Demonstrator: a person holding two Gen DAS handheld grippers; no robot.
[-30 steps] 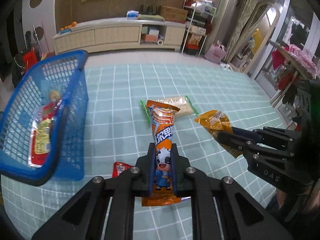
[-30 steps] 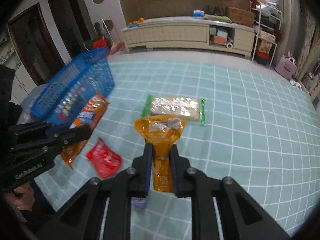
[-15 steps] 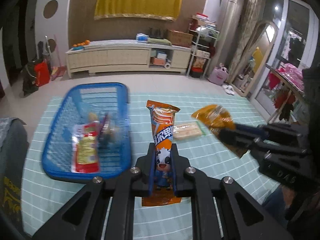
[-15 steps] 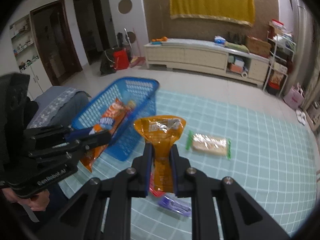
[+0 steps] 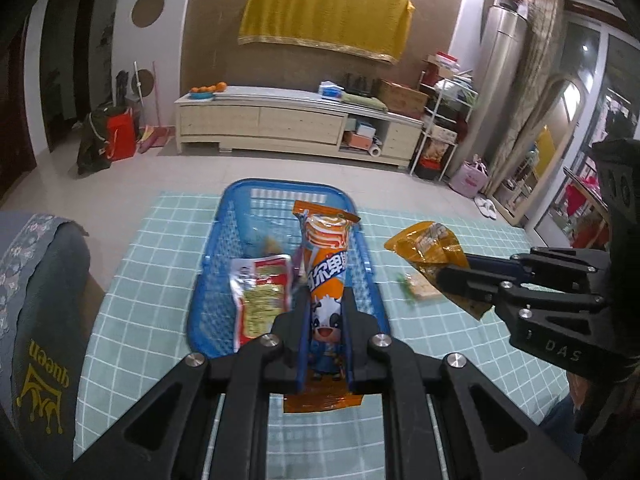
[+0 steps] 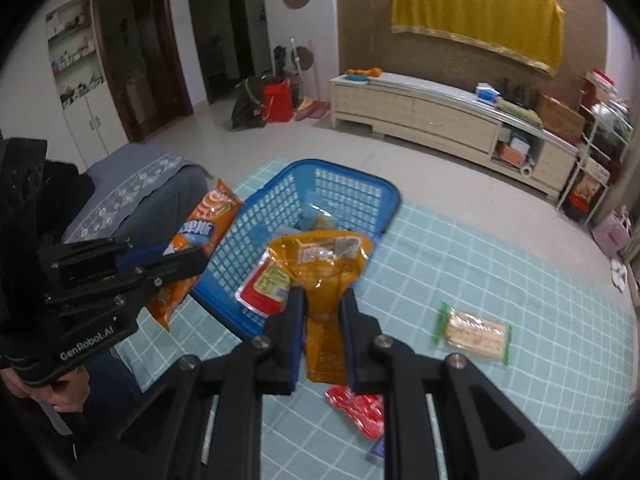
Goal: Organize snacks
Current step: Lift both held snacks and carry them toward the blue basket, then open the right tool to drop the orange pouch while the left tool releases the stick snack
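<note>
My left gripper [image 5: 326,300] is shut on a tall orange snack pack with a cartoon cow [image 5: 326,260], held up over the blue mesh basket [image 5: 224,240]. The basket holds a red-and-yellow packet [image 5: 262,292] and other snacks. My right gripper [image 6: 322,300] is shut on an amber bag [image 6: 324,264], also raised, near the basket [image 6: 352,196] and just to its right. Each gripper shows in the other's view: the right gripper [image 5: 452,276] at the right, the left gripper [image 6: 196,258] at the left. A clear cracker pack with green ends [image 6: 474,332] and a red packet [image 6: 356,410] lie on the teal checked cloth [image 6: 520,280].
A grey chair back [image 5: 36,300] stands to the left of the table, close to the basket. A small purple wrapper [image 6: 378,448] lies by the red packet. A long cream cabinet [image 5: 280,120] runs along the far wall. A person's hand [image 6: 60,392] holds the left gripper.
Both grippers have risen and swung left with their packs. The basket has come from the left edge to straight ahead, below them. The cracker pack has stayed on the cloth.
</note>
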